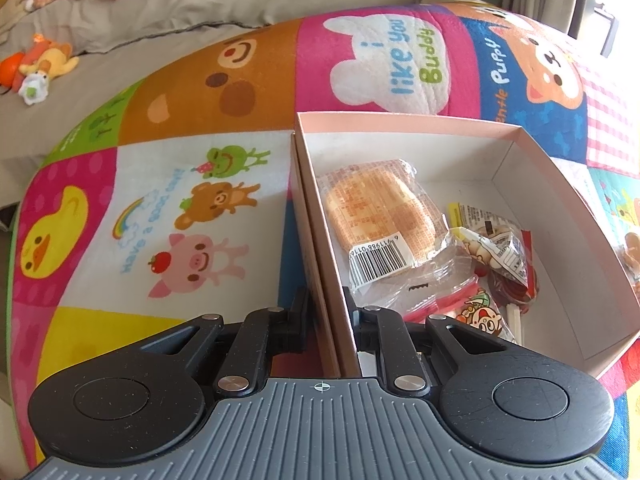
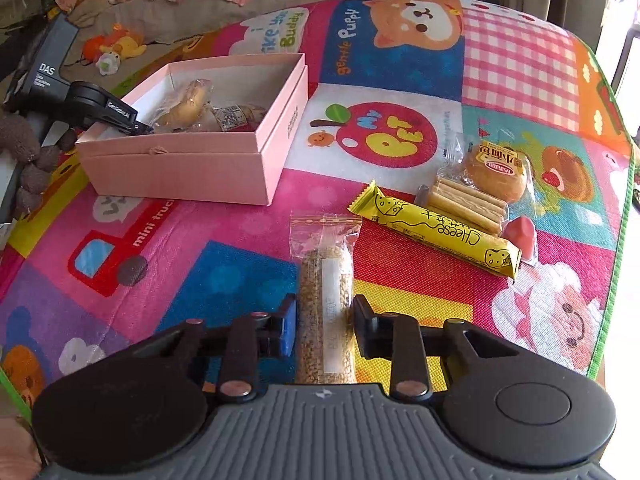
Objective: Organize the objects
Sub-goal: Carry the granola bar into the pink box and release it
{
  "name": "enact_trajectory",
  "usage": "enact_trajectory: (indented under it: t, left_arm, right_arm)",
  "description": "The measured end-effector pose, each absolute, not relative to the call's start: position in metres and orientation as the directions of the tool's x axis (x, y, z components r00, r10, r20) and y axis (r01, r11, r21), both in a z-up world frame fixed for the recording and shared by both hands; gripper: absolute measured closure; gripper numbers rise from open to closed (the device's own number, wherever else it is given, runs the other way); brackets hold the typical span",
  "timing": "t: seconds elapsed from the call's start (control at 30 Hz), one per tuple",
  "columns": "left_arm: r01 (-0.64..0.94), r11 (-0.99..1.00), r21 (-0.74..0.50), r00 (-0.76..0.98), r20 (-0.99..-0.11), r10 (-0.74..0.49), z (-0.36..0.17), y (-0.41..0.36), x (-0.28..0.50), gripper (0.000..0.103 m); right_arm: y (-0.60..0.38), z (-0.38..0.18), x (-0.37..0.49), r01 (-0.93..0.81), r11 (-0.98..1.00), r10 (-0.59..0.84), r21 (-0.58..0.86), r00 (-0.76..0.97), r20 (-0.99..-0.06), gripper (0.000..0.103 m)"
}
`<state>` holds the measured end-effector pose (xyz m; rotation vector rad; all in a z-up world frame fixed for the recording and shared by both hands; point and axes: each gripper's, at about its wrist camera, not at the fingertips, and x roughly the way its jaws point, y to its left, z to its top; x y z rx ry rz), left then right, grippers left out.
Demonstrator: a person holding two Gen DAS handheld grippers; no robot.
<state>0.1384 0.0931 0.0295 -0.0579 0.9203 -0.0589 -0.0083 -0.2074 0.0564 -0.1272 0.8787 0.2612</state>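
Grippers tilt steeply down toward a cartoon-print mat [image 2: 400, 80]. The left gripper [image 1: 327, 312] stands at the near-left corner of the open pink box [image 1: 400, 120], its fingers clamped on the box's left wall: one finger outside over the mat, the other inside. In the right wrist view this gripper [image 2: 142, 128] reaches in from the left over the box's [image 2: 180, 164] near-left rim. Inside the box lie a wrapped bun [image 1: 380, 212] toward the far left, small candy packets [image 1: 500, 252] to its right and a lollipop [image 1: 508, 300] at the near side; the far right part of the box floor is bare.

To the right, the right gripper [image 2: 325, 320] hovers over the mat, its fingers closed on the near half of a clear-wrapped grain bar [image 2: 326, 292], which runs lengthwise between them, its far sealed end sticking out beyond the fingertips. Between bar and box the mat is clear. Right of the bar and far from it lie a yellow cheese bar [image 2: 436, 232], a biscuit pack [image 2: 464, 200], another wrapped bun [image 2: 496, 172] and a pink sweet [image 2: 520, 232], clustered touching, near the mat's right edge.
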Motion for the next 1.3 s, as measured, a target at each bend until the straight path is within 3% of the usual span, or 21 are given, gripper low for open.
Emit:
enact_trajectory:
  t: [0.27,0.5,0.77,1.0,1.07,1.3]
  left_arm:
    - [0.032,0.994,-0.104,0.607,-0.788,-0.102,0.029,0.098,0.137,0.086]
    - [0.040,0.987,-0.153,0.609,-0.779,-0.145,0.027,0.104,0.135,0.086]
    - [0.038,0.983,-0.177,0.610,-0.776,-0.163,0.027,0.106,0.134,0.085]
    - [0.042,0.984,-0.173,0.613,-0.774,-0.162,0.026,0.105,0.134,0.085]
    - [0.040,0.984,-0.172,0.613,-0.774,-0.160,0.026,0.105,0.134,0.085]
    - [0.042,0.986,-0.164,0.616,-0.772,-0.155,0.026,0.104,0.132,0.085]
  right_arm:
    - [-0.175,0.128,-0.024,-0.388,0.922,0.292,0.016,0.666,-0.686,0.075]
    - [-0.136,0.177,0.025,-0.442,0.894,0.386,0.080,0.667,-0.638,0.075]
    - [-0.089,0.135,0.119,-0.351,0.906,0.409,0.235,0.588,-0.697,0.075]
    - [-0.088,0.097,0.144,-0.296,0.899,0.435,0.321,0.541,-0.719,0.072]
    - [-0.094,0.101,0.138,-0.305,0.903,0.427,0.302,0.563,-0.708,0.062]
    - [-0.170,0.117,0.112,-0.242,0.955,0.293,0.172,0.683,-0.669,0.048]
